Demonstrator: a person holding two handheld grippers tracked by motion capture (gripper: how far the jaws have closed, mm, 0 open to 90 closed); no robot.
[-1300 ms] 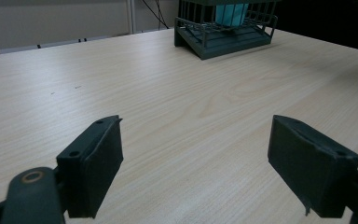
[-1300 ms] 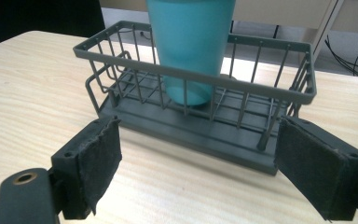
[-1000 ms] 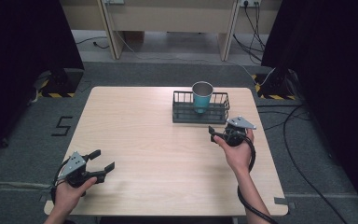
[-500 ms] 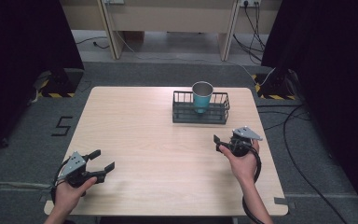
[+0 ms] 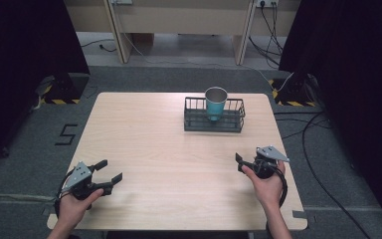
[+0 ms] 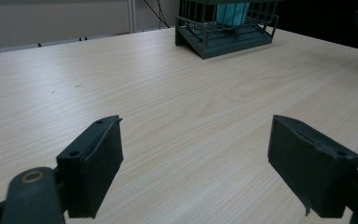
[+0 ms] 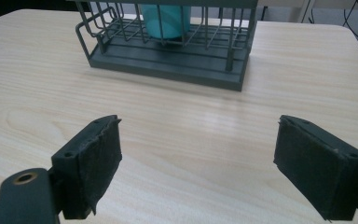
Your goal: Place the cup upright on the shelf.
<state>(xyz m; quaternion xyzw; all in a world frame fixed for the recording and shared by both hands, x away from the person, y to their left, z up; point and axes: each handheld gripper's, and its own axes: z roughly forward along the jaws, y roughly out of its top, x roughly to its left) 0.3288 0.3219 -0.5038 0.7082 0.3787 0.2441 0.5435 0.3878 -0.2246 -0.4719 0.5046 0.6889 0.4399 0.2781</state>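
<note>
1. Left gripper: held in the person's left hand at the near left corner of the table. Jaws spread wide, nothing between them. Black blocky pads, matte; grey three-cornered plate on top.
2. Right gripper: held in the right hand near the table's near right edge. Jaws spread wide and empty, with bare wood between them in the right gripper view. Pads black, with a slightly frayed facing.
3. Table: pale wood-grain laminate, rectangular with rounded corners, smooth surface with a faint sheen.
4. Basket: dark grey wire rack with a solid base and thin vertical bars, rectangular and low-walled. Stands on the far right part of the table, ahead of the right gripper and apart from it; well apart from the left gripper, diagonally across the table.
5. Cup: teal body, metallic-looking rim, tapered round shape. Stands upright inside the basket near its middle, rising above the wire wall. No jaw touches it.
6. Floor: grey carpet with loose black cables at the right.
</note>
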